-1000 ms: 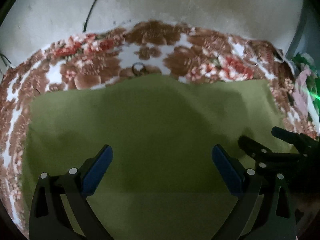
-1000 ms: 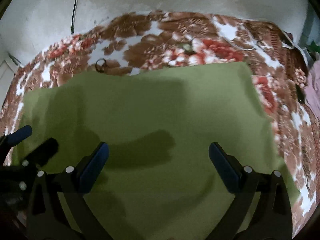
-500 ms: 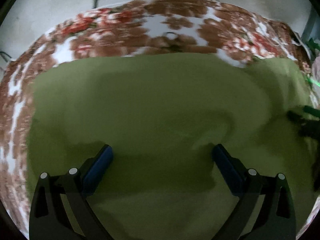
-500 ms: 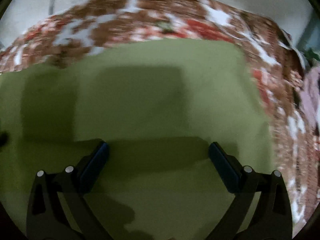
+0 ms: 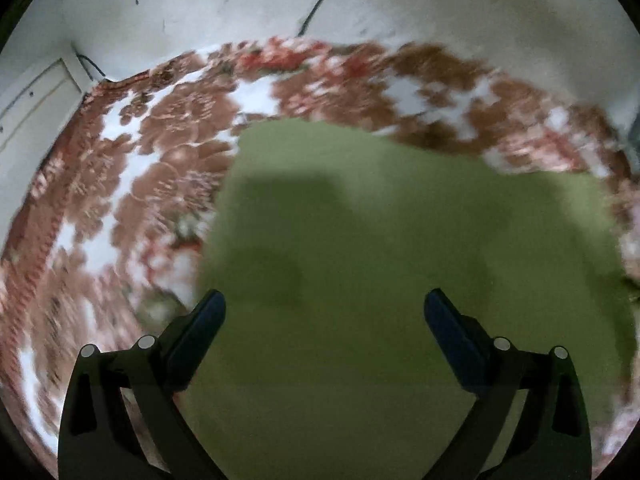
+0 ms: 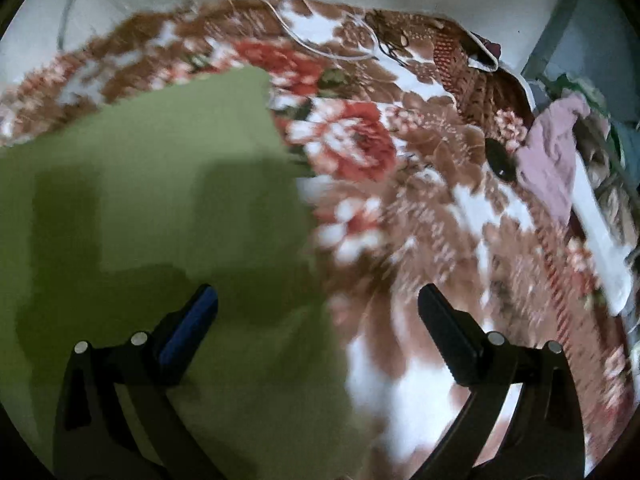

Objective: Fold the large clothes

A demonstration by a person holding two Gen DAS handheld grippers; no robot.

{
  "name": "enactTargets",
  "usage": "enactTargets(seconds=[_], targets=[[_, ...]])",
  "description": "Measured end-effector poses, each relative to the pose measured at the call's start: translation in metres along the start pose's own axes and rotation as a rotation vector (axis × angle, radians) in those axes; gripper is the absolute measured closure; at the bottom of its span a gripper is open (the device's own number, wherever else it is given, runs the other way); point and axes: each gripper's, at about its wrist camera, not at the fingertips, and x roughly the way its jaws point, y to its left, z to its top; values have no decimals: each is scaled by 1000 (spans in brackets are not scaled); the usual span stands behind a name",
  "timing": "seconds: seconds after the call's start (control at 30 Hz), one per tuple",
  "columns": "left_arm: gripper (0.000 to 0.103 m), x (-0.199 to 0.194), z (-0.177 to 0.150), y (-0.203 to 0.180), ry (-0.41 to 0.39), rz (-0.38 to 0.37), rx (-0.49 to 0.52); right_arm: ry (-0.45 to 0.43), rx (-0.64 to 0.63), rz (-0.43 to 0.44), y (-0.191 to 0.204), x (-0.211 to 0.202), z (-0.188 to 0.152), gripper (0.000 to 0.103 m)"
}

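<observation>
Pale, scuffed wall [image 5: 440, 20] at the back w/ a dark cable [image 5: 320, 0] running down it; in front, a bed covered by a brown, red & white floral blanket [image 5: 160, 152]. Off to the right side there's a heap of other clothes [image 6: 552, 160], pinkish piece on top, plus a small dark oval object [image 6: 499, 160] on the blanket, can't tell what it is. Both views are motion-blurred.

The green cloth [image 5: 400, 260] lies flat on the blanket as a neat rectangle w/ straight edges & square corners, no obvious wrinkles. Judging from that tidy shape it looks already folded at least once, though layers can't be counted from here. Prob. left: another fold or two to get it compact, then set aside. So roughly mid-task, as a guess.

Left gripper [image 5: 325, 308]: fingers spread wide, nothing between them. It hangs over the cloth's left edge, left finger [image 5: 200, 332] above the blanket/cloth border, right one over green. Contact w/ fabric can't be told.

Right gripper [image 6: 318, 306]: also spread wide, empty. It straddles the cloth's right edge [image 6: 304, 216], left finger [image 6: 190, 328] over green, right finger over blanket. Whether it touches the cloth can't be told either.
</observation>
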Motion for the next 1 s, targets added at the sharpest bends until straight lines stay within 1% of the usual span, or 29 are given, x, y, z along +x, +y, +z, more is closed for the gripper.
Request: enactTargets(seconds=[0.1, 0.17, 0.23, 0.3, 0.37, 0.4, 0.47, 0.57, 0.63, 0.67, 0.77, 0.83, 1.0], targets=[[5, -22, -31, -39, -11, -89, 11, 5, 35, 108, 23, -28, -22, 5], [5, -25, -48, -59, -8, -120, 26, 12, 69, 157, 46, -41, -36, 5], [5, -22, -64, -79, -2, -131, 37, 15, 89, 202, 73, -50, -44, 5], [5, -16, -74, -97, 7, -155, 37, 28, 81, 247, 111, -53, -51, 5], [5, -13, -80, -110, -16, -148, 66, 17, 30, 251, 142, -53, -55, 5], [5, -8, -83, -116, -23, -127, 101, 11, 9, 243, 150, -52, -57, 5], [5, 2, -88, -117, -10, -103, 127, 5, -21, 228, 161, -45, -60, 5], [4, 15, -92, -96, 8, -87, 112, 5, -47, 236, 160, -37, -64, 5], [4, 18, -95, -77, 7, -90, 105, -22, -84, 216, 153, -37, -67, 5], [4, 19, -96, -70, 7, -79, 110, -31, -98, 210, 148, -36, -67, 5], [4, 20, -101, -47, 9, 8, 127, -37, -107, 191, 126, -33, -68, 5], [4, 22, -102, -27, 27, 48, 120, -33, -114, 111, 107, -30, -70, 5], [4, 11, -107, 19, 45, 131, 111, 41, -58, 20, 49, -14, -79, 5]])
